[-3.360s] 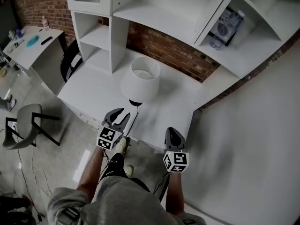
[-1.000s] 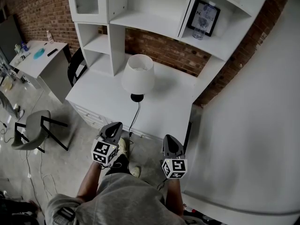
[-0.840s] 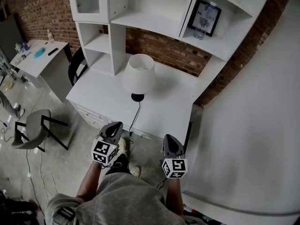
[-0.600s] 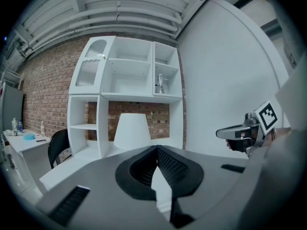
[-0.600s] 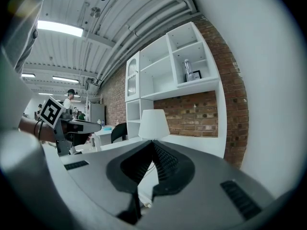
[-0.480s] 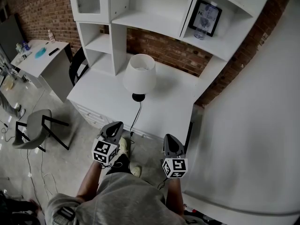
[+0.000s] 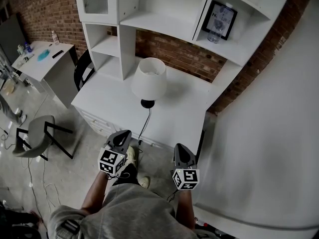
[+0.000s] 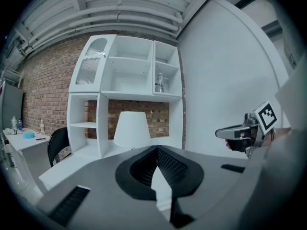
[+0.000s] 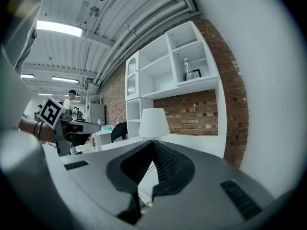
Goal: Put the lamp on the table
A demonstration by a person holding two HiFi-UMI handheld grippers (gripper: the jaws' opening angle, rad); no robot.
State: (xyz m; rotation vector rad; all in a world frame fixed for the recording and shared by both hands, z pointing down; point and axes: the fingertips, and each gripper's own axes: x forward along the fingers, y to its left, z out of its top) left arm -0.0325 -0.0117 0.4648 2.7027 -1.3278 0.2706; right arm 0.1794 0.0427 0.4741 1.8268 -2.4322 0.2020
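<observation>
**Lamp** point(image 7: 148, 81): white shade and black base, upright on the white table point(image 7: 174, 113), in front of the shelf unit's middle upright. From the head view the shade covers the stem. In both gripper views the tongs' grey bodies hide the base, so only the shade shows point(image 8: 131, 128) point(image 9: 153, 123).

**Cord** point(image 7: 145, 121): black, running from the lamp base to the table's front edge. Its lower end is lost near the left tongs.

**Left tongs** point(image 7: 119, 139): held level before the table's front edge, well apart from the lamp. The jaws are pressed together point(image 8: 156, 150) with nothing between them.

**Right tongs** point(image 7: 180, 151): beside the left, also short of the table. The jaws meet at the tip point(image 9: 152, 145) and are empty.

**Shelf unit** point(image 7: 159, 19): white, standing on the table against a brick wall point(image 7: 174, 51). Its top is cut off by the frame edge. The upper left door has ribbed glass, and what is behind it cannot be made out.

**Framed picture** point(image 7: 223, 18) and **clear bottle** point(image 7: 215, 31): in the right-hand compartment. The print is too small to read.

**Black chair** point(image 7: 82, 66): partly hidden behind the table's left end.

**Grey chair** point(image 7: 37, 133): on the floor at left.

**Side table** point(image 7: 42, 54): far left, carrying small objects too small to identify.

**Person**: forearms, grey clothing and one pale shoe point(image 7: 130, 156) are visible, with the rest out of frame.
</observation>
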